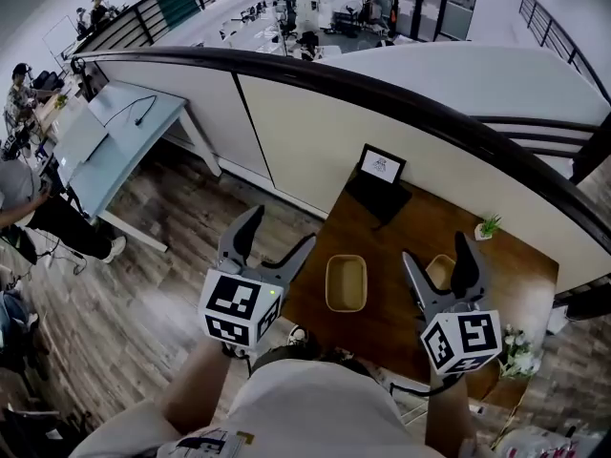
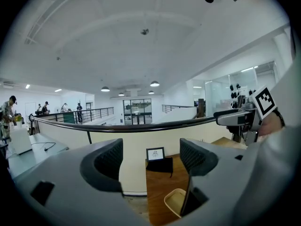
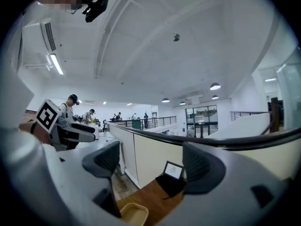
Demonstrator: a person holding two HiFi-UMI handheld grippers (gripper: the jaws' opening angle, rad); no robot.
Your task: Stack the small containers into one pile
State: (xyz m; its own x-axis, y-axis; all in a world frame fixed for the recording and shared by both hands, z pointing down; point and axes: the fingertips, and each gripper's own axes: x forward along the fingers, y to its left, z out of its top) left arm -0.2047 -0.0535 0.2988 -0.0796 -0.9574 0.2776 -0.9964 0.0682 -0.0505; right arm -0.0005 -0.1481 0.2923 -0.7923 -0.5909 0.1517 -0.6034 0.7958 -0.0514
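Two small tan containers sit on the brown wooden table [image 1: 382,322]. One container [image 1: 346,282] lies near the table's middle; it also shows as a container [image 2: 175,202] low in the left gripper view and as a container [image 3: 134,214] low in the right gripper view. The second container [image 1: 441,269] is partly hidden behind my right gripper [image 1: 436,248]. Both grippers are held up above the table, pointing level rather than down. My left gripper [image 1: 283,227] hovers over the table's left edge, open and empty. The right one is open too, nothing between its jaws.
A black framed sign [image 1: 380,168] stands at the table's far edge by the curved low wall with a dark rail [image 1: 401,103]. A small green plant [image 1: 489,225] and white flowers [image 1: 520,351] are at the right. Wood floor [image 1: 143,294] lies to the left.
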